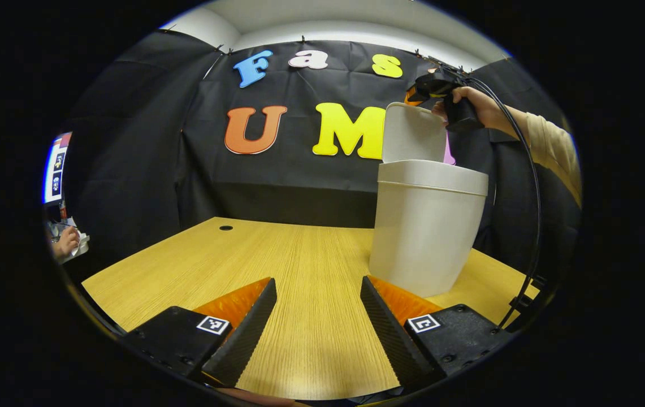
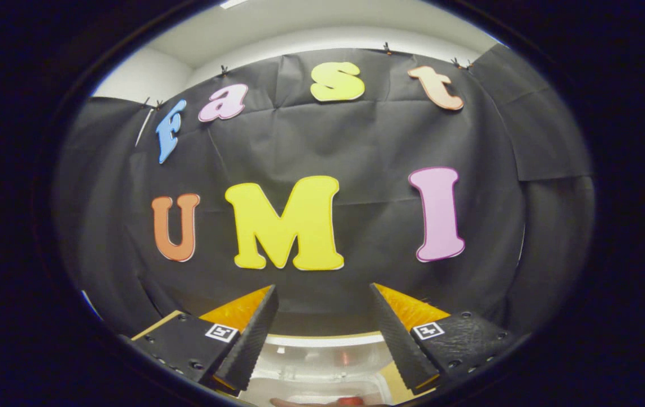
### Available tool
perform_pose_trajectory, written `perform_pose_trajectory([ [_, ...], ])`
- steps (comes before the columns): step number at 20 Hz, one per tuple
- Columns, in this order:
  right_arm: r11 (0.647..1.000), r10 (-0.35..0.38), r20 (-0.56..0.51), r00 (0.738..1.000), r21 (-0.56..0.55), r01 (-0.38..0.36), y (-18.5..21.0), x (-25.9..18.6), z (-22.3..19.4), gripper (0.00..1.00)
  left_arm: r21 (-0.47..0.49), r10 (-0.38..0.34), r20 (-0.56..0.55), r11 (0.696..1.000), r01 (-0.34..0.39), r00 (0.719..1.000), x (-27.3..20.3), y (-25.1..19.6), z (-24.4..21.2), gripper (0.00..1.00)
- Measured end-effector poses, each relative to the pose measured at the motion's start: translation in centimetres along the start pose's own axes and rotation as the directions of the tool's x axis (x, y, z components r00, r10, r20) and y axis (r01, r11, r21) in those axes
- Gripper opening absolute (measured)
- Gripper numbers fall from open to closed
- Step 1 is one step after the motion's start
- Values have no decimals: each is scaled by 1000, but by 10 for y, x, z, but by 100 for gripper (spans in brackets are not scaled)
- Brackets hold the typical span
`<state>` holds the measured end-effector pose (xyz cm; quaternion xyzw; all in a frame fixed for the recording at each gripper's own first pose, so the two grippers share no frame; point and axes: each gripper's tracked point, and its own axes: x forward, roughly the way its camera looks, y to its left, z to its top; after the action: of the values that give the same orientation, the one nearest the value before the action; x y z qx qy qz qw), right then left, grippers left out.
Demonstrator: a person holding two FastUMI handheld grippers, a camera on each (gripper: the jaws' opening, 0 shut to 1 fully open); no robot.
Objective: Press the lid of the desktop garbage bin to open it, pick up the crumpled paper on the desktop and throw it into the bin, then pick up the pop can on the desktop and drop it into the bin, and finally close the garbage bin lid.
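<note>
Left gripper view: my left gripper sits low over the wooden desktop, fingers spread wide, nothing between them. The white garbage bin stands just right of and a little beyond my right-hand finger, near the desk's right edge. Its lid is flipped up, standing upright at the far rim, so the mouth is open. My right gripper hangs high above the bin, close to the lid's top edge, held by my hand; from here I cannot tell how its fingers are set. No paper or can on the desk from this angle.

Right gripper view: right gripper fingers spread apart, empty, pointing at the back wall. Directly below them is the bin's open mouth, pale inside, something reddish at the very bottom edge, too cut off to name.

Judgement: both throws look done, lid closing remains. The lid is up, far side of the opening, and the right gripper is the nearer one, above it; left is well below, beside the bin's base.
</note>
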<state>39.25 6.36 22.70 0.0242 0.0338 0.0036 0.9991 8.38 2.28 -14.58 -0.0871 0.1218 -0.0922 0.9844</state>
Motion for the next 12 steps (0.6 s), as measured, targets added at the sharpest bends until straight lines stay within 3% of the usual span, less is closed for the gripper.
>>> perform_pose_trajectory([
  [12,994,104,-139,985,-26,-109,20,-46,-55,95,4,29,51,1000,-29,998,-14,-6,14,98],
])
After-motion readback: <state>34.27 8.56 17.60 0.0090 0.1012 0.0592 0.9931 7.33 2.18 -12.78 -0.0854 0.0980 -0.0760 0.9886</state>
